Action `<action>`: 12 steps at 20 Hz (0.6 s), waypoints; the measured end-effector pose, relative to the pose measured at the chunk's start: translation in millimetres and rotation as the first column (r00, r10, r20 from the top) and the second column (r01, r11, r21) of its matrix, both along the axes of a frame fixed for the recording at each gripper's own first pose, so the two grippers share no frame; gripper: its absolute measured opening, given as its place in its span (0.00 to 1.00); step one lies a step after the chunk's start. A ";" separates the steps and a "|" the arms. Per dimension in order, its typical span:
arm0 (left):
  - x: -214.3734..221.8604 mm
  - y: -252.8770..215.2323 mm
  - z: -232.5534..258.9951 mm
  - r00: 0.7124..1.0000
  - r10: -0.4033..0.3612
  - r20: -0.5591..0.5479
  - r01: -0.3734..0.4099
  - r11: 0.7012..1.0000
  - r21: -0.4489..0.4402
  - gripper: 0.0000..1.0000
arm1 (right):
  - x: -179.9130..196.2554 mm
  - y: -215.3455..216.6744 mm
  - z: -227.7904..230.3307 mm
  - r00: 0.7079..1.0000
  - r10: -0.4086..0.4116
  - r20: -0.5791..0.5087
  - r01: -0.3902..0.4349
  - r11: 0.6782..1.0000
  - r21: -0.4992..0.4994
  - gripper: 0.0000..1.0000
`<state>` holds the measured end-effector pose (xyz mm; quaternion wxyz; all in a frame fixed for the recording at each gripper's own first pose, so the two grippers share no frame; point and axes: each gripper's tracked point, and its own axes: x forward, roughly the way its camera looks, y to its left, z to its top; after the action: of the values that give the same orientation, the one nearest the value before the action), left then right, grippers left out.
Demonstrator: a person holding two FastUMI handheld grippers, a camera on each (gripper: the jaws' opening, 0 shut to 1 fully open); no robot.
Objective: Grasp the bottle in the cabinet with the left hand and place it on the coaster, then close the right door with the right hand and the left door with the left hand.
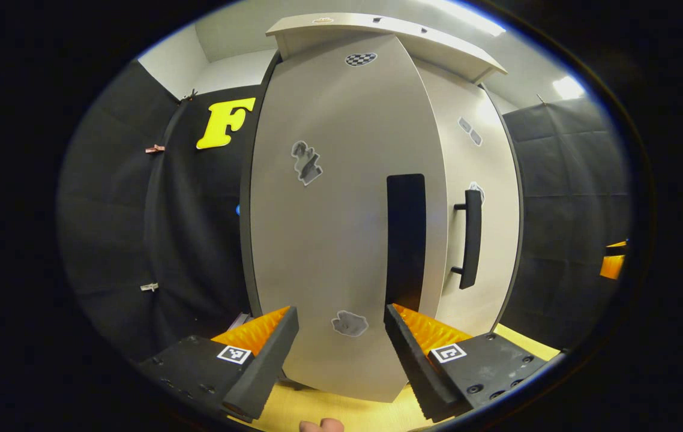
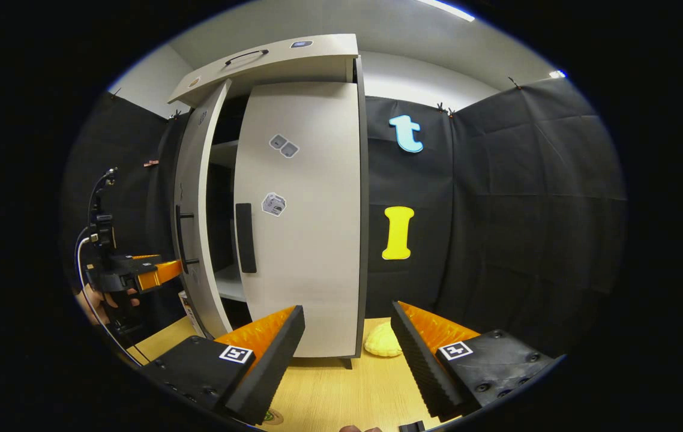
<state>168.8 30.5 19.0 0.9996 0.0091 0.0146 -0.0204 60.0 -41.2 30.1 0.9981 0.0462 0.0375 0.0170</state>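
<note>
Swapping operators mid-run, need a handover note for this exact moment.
Left hand-held gripper: open, holding nothing, facing the outer face of the left door near its handle.
Right hand-held gripper: open, holding nothing, drawn back from the right door.
Doors: the right door looks closed. The left door is ajar, with shelves visible through the gap.
Bottle on the coaster: cannot confirm from these views, so check it.
Left to do: push the left door shut with the left hand-held gripper.
</note>
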 end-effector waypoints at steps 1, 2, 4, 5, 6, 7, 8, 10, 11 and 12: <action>-5.4 1.5 3.0 1.000 0.002 0.005 -0.002 1.000 0.005 0.93 | -0.5 1.0 1.5 1.000 0.000 0.004 0.000 1.000 0.003 0.96; -11.6 2.1 5.8 1.000 0.002 0.010 -0.002 1.000 0.012 0.92 | -0.5 1.8 3.6 1.000 0.002 0.007 -0.002 1.000 0.005 0.96; -24.2 4.3 10.8 1.000 0.006 0.018 -0.006 1.000 0.027 0.92 | -1.2 4.6 8.1 1.000 0.008 0.018 -0.008 1.000 0.005 0.96; -30.7 5.0 13.6 1.000 0.007 0.023 -0.008 0.999 0.031 0.92 | -1.9 7.1 10.0 1.000 0.013 0.023 -0.013 1.000 0.004 0.96; -38.8 5.8 17.1 1.000 0.007 0.031 -0.008 0.999 0.035 0.92 | -1.8 9.4 11.3 1.000 0.016 0.027 -0.017 1.000 0.004 0.96; -47.1 6.1 20.5 0.999 0.006 0.037 -0.008 0.999 0.036 0.93 | -1.7 12.7 13.3 0.999 0.021 0.030 -0.021 1.000 0.005 0.96; -55.4 6.9 22.3 0.999 0.005 0.041 -0.006 0.999 0.036 0.93 | -3.1 16.4 14.7 0.999 0.026 0.033 -0.026 1.000 0.004 0.96; -70.7 12.6 26.1 0.999 0.010 0.046 -0.011 0.999 0.035 0.92 | -6.1 24.1 18.1 0.998 0.033 0.044 -0.033 0.999 0.002 0.96; -77.2 15.8 27.8 0.999 0.017 0.048 -0.019 0.999 0.034 0.92 | -8.7 27.5 20.0 0.998 0.035 0.048 -0.035 0.999 0.000 0.96; -83.5 18.7 28.6 0.998 0.022 0.050 -0.024 0.999 0.033 0.92 | -12.4 29.5 22.1 0.998 0.039 0.053 -0.039 0.999 0.000 0.96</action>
<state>85.3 49.2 47.6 0.9996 0.0261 -0.0100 -0.0082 47.6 -11.7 52.2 0.9982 0.0456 0.0117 0.0379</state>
